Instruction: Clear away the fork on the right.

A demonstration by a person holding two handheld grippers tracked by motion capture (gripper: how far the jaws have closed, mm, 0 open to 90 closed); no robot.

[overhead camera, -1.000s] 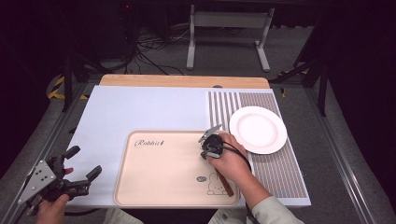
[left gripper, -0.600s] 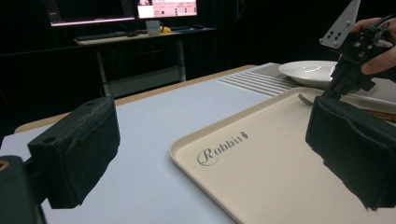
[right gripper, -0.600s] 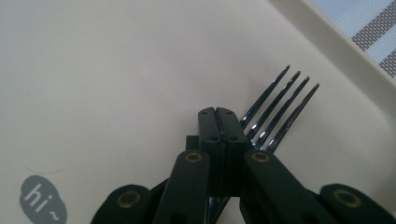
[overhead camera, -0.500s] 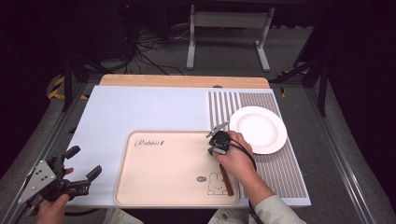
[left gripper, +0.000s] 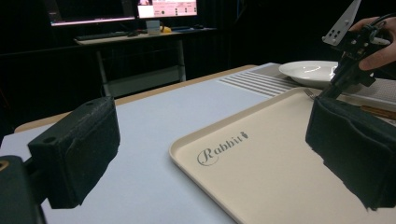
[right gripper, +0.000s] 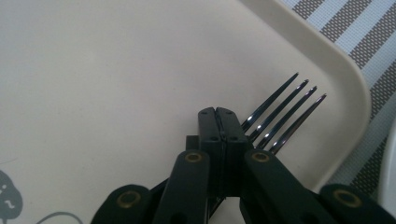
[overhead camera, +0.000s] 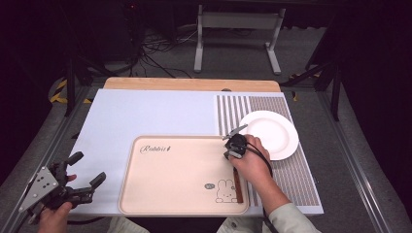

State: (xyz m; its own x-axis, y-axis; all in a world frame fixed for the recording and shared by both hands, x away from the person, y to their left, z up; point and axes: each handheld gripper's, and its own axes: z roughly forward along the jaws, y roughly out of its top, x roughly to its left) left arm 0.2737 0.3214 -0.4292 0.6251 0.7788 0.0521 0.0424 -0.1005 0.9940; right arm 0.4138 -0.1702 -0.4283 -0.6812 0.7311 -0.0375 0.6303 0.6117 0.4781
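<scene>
High view: cream tray [overhead camera: 180, 170] w/ "Rabbit" lettering and a small rabbit print lies on the pale-blue table mat [overhead camera: 145, 116], near edge. White plate [overhead camera: 272, 131] rests on the striped mat [overhead camera: 291, 165], just beside the tray's far right corner. A fork [overhead camera: 237, 182] w/ brown wooden handle lies inside the tray along its right rim, tines pointing away from the person.

Right gripper [overhead camera: 232, 144], in the person's right hand [overhead camera: 252, 167], sits over the tines end of the fork, at the tray's far right corner, close to the plate. Right gripper view: the two black jaws are pressed together, no gap betw. them, tips low over the tray floor; the four tines [right gripper: 285, 112] fan out just right of the tips. The jaws seem to pass beside the fork rather than clamp it (contact point is hidden under the jaws, so cannot be sure).

Left gripper [overhead camera: 87, 170] is held in the left hand [overhead camera: 53, 216] at the table's near left corner, well apart from the tray's contents. Left gripper view: its padded jaws stand wide apart, nothing betw. them; tray, plate [left gripper: 313, 72] and the other gripper [left gripper: 345, 70] show farther off.
</scene>
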